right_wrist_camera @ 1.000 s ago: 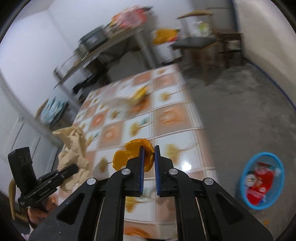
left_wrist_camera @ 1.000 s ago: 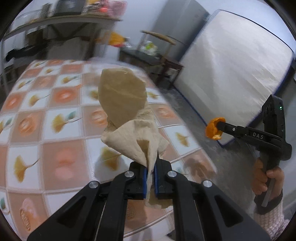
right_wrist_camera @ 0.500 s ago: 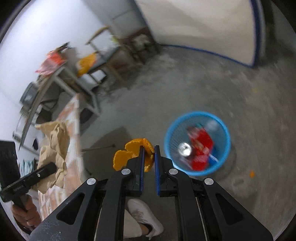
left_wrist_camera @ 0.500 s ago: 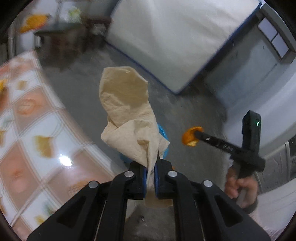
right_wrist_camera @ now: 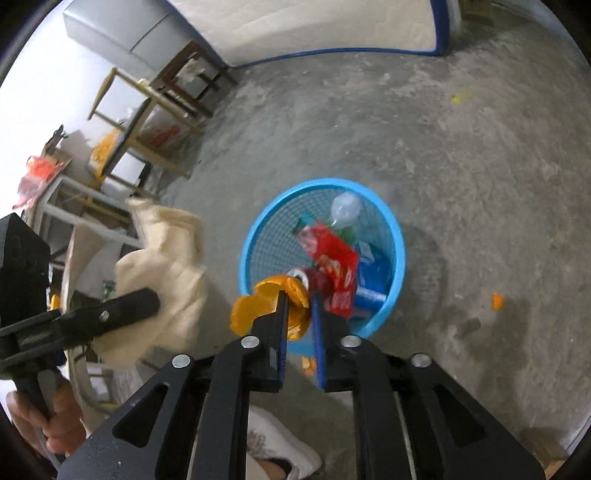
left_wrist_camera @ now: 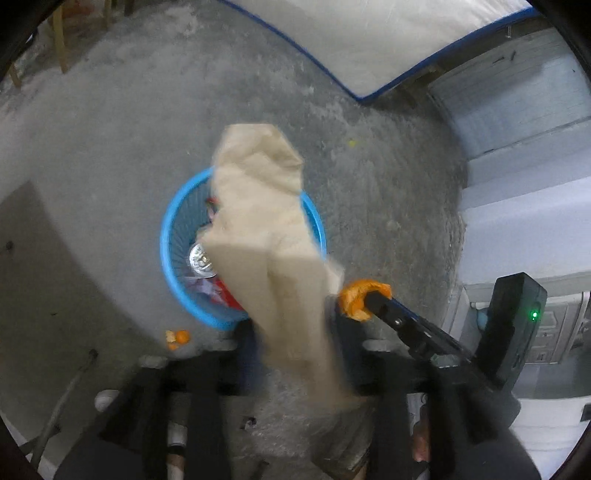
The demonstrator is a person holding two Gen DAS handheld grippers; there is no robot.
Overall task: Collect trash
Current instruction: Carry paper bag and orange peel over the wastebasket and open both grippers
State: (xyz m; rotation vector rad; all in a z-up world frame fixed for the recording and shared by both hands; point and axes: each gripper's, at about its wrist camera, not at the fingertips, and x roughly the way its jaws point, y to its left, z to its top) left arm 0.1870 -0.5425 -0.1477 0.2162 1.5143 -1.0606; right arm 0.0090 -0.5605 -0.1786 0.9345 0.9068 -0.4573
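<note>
Left wrist: both grippers, formerly clamped, now gape over the basket [left_wrist_camera: 173, 266].

Below your two grippers the basket [right_wrist_camera: 397, 236] stands on the floor [right_wrist_camera: 480, 155], with a can [right_wrist_camera: 297, 275], a bottle [right_wrist_camera: 345, 210] and wrappers [right_wrist_camera: 334, 264] inside it. The paper towel [left_wrist_camera: 266, 229] in your left gripper [left_wrist_camera: 291, 347] hangs over the basket's near side. The orange peel [right_wrist_camera: 269, 304] in your right gripper [right_wrist_camera: 299, 325] sits over the near rim, right of the towel. A peel scrap [right_wrist_camera: 497, 301] lies on the floor right of the basket; the mattress [right_wrist_camera: 314, 26] leans far behind.
</note>
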